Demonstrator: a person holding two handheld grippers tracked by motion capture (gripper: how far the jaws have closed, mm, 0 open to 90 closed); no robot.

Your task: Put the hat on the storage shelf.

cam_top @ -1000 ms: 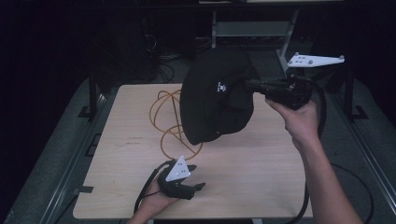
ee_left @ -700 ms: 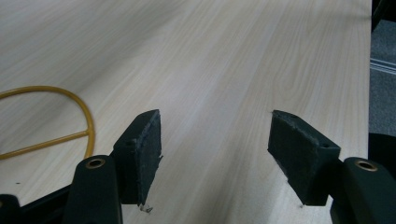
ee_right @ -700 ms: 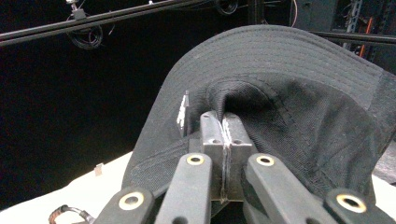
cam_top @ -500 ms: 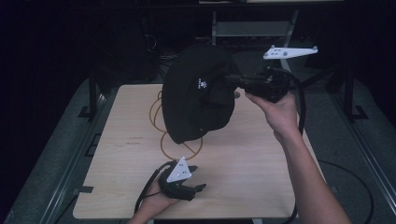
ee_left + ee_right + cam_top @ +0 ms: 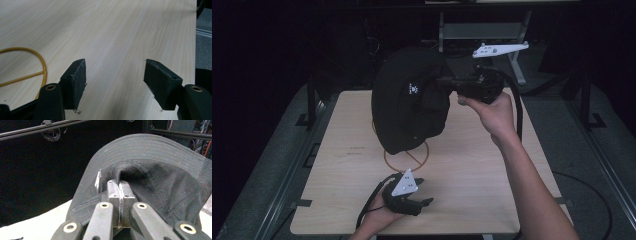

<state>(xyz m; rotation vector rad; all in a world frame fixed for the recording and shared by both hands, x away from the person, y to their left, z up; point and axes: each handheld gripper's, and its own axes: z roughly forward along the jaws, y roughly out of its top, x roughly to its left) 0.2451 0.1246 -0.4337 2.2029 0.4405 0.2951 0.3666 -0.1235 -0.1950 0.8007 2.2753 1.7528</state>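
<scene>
A black bucket hat (image 5: 409,102) with a small white logo hangs in the air above the far half of the wooden table (image 5: 472,170). My right gripper (image 5: 443,83) holds it from the right, shut on the fabric; in the right gripper view the jaws pinch the hat (image 5: 155,165) at its crown, gripper (image 5: 120,185). A yellow wire stand (image 5: 407,157) lies on the table under the hat, also seen as the yellow wire stand (image 5: 30,65). My left gripper (image 5: 424,192) rests near the table's front edge, open and with nothing in it, gripper (image 5: 115,77).
Black metal rails (image 5: 307,150) run along the table's left and right sides over grey floor. A grey metal frame (image 5: 482,30) stands behind the table. Bare wood lies to the right of the left gripper.
My right gripper has carried the hat leftward and slightly up, turning it more upright. The left gripper has stayed in place.
</scene>
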